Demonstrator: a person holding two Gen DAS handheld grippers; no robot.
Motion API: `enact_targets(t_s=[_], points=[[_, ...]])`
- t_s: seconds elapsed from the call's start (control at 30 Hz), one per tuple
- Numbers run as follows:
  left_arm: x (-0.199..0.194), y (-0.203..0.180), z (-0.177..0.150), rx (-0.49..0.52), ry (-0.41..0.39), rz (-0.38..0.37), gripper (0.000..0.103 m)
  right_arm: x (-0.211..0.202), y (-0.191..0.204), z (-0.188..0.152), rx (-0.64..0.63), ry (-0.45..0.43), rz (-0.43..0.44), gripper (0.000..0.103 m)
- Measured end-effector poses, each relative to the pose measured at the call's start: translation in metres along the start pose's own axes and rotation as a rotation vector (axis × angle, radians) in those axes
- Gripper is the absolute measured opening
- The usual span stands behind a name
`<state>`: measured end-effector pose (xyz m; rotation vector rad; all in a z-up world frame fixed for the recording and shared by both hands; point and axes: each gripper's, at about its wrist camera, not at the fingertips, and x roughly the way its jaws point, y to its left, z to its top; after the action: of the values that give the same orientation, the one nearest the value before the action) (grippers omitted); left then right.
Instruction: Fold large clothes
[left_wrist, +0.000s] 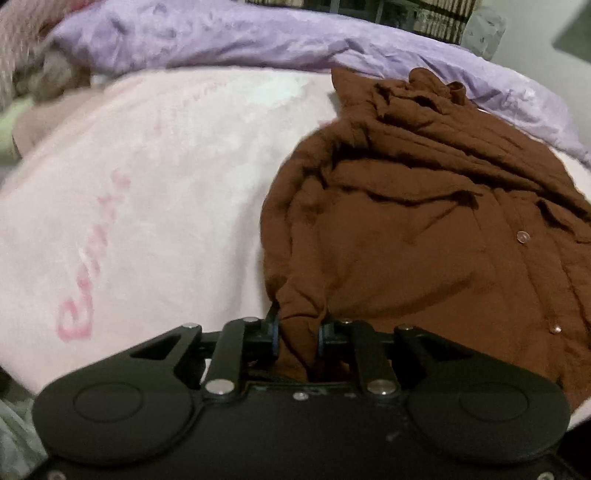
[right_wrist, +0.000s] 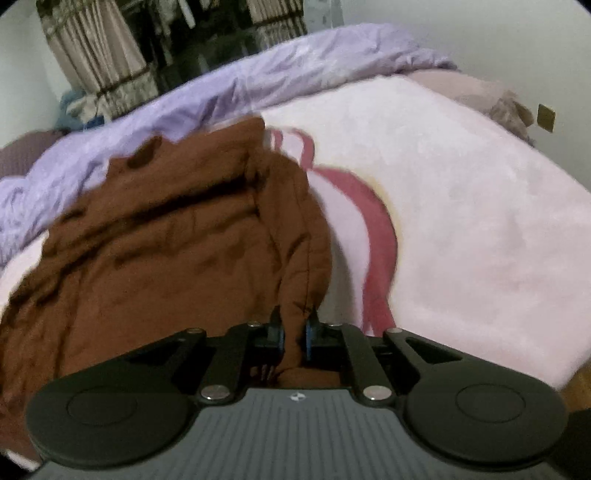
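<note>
A brown button-up shirt (left_wrist: 424, 229) lies crumpled on a pale pink blanket (left_wrist: 155, 192) on a bed. My left gripper (left_wrist: 298, 334) is shut on a bunched fold at the shirt's near left edge. In the right wrist view the same brown shirt (right_wrist: 177, 251) spreads to the left, and my right gripper (right_wrist: 293, 334) is shut on a fold at its near right edge. Small buttons show along the shirt's right side in the left wrist view. Both pinched folds run down between the fingers and hide the pads.
A lilac quilt (left_wrist: 229, 40) is heaped along the bed's far side and shows in the right wrist view too (right_wrist: 184, 99). The pink blanket (right_wrist: 480, 206) has a red print. Curtains (right_wrist: 103, 48) hang behind. A wooden floor (right_wrist: 580, 384) shows at the right.
</note>
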<state>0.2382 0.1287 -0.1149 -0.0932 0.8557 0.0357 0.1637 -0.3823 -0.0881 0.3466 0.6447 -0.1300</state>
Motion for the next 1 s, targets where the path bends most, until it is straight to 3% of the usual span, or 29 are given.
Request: enact_targets(t_s=[0.17,0.33,0.5,0.67,0.83,0.97,1.0], points=[[-0.009,-0.010,0.048,0.025,-0.123,-0.030,0.014,-0.001,0.027,0.054,-0.027,-0.121,0.070,0.009],[-0.001,-0.021,0.113,0.021,-0.230,-0.016,0.014,0.029,0.056,0.118,0.017,-0.225,0.077,0.008],[0.030,-0.034,0.191,0.051,-0.289,0.008,0.014,0.083,0.073,0.181,0.004,-0.258,0.044,0.008],[0.089,-0.039,0.265,0.061,-0.330,0.010,0.014,0.148,0.071,0.220,0.022,-0.239,0.014,0.007],[0.170,-0.042,0.298,0.068,-0.227,-0.004,0.016,0.221,0.070,0.219,0.004,-0.143,-0.038,0.007],[0.221,-0.030,0.311,-0.050,-0.129,-0.051,0.033,0.258,0.056,0.214,0.081,-0.065,-0.019,0.012],[0.223,-0.024,0.314,-0.095,-0.128,-0.075,0.049,0.258,0.050,0.215,0.110,-0.057,0.020,0.017]])
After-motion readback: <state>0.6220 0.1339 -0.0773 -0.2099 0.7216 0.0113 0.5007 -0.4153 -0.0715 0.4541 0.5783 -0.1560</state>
